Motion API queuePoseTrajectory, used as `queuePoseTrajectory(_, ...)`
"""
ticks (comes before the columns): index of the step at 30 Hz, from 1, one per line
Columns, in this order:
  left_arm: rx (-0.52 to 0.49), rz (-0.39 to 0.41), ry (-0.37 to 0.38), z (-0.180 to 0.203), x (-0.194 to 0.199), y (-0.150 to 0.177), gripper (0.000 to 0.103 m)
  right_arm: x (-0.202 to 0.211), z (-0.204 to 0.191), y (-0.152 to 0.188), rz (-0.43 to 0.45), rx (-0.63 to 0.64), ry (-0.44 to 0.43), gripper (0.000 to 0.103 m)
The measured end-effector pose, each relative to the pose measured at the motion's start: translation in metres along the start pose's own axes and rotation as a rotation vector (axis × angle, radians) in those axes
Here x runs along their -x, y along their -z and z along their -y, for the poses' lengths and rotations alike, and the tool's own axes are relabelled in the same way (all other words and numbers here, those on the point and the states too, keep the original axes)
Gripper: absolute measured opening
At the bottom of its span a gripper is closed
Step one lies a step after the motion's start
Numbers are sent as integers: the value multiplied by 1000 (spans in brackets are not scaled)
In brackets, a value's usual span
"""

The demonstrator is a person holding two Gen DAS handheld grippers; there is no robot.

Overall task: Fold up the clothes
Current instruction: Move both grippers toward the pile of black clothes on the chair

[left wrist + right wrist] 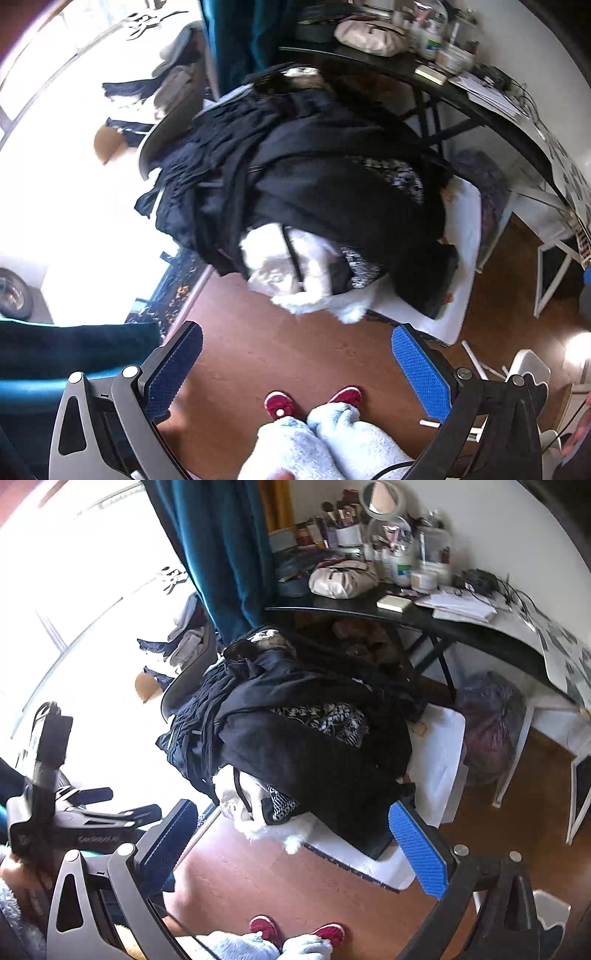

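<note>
- Heap of dark, mostly black garments [317, 177] [295, 738] — piled on a white rectangular table [465, 236] [439, 753], a white fluffy piece [314, 280] [258, 812] hanging over the near edge.
- Left gripper [295, 373] [122, 805]: blue-padded fingers [421, 373] spread wide, nothing between them, held above the brown wooden floor [280, 347] short of the heap.
- Right gripper [295, 849]: fingers apart, empty — near the table's front edge.
- Cluttered black desk [369, 609] behind the heap; teal curtain [221, 554] beside it.

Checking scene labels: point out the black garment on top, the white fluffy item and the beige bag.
black garment [314, 760], right wrist view, its front drape
white fluffy item [314, 295], left wrist view, hanging edge
beige bag [341, 578], right wrist view, its middle
</note>
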State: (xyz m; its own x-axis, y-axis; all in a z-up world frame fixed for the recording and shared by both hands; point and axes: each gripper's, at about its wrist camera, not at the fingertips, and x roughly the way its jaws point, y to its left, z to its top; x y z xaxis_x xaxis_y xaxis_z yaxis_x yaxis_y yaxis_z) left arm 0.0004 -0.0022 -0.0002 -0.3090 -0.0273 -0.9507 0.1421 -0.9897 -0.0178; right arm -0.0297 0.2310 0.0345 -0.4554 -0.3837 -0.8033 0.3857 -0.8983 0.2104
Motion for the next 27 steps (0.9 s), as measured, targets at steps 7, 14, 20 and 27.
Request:
queuePoseTrajectory(7, 83, -22, 203, -57, -4, 7, 103, 0, -25, -7, 3, 3, 11, 103)
queuePoseTrajectory(14, 95, -35, 408, -162, -25, 30, 103, -6, -58, -12, 10, 31, 24, 103)
queuePoseTrajectory(20, 205, -84, 459, -163, -27, 42, 103, -17, -93, -15, 20, 72, 36, 103)
queuePoseTrajectory(27, 233, -54, 385, -184, -27, 48, 103, -31, -133, -18, 27, 130, 51, 103)
